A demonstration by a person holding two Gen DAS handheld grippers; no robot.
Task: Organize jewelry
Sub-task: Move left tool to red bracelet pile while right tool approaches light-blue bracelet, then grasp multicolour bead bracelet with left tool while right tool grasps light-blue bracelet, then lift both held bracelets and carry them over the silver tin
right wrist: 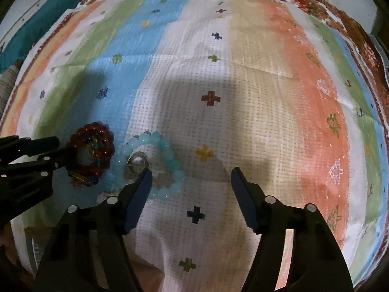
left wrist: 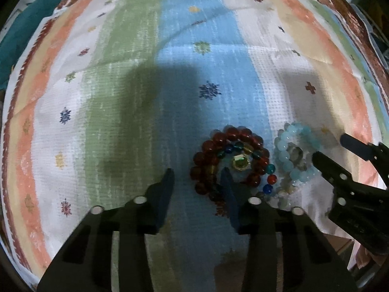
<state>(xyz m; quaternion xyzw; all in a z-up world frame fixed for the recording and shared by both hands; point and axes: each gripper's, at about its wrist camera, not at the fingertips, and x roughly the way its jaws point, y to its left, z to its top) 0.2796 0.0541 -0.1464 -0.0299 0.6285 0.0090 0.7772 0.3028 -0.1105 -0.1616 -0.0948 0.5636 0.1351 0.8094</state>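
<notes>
Two bead bracelets lie side by side near the cloth's near edge: a dark red bracelet [left wrist: 228,158] ringing a gold ring with a green stone [left wrist: 240,162], and a pale blue bracelet [right wrist: 155,163] around a silver ring [right wrist: 137,163]. The left gripper [left wrist: 198,182] is spread wide, holding nothing, one finger over the red beads. The right gripper [right wrist: 190,182] is likewise wide and empty, its left finger over the blue beads on the striped tablecloth [right wrist: 267,97].

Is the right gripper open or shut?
Open. The right gripper shows a wide gap between its fingers, with bare cloth between them.
</notes>
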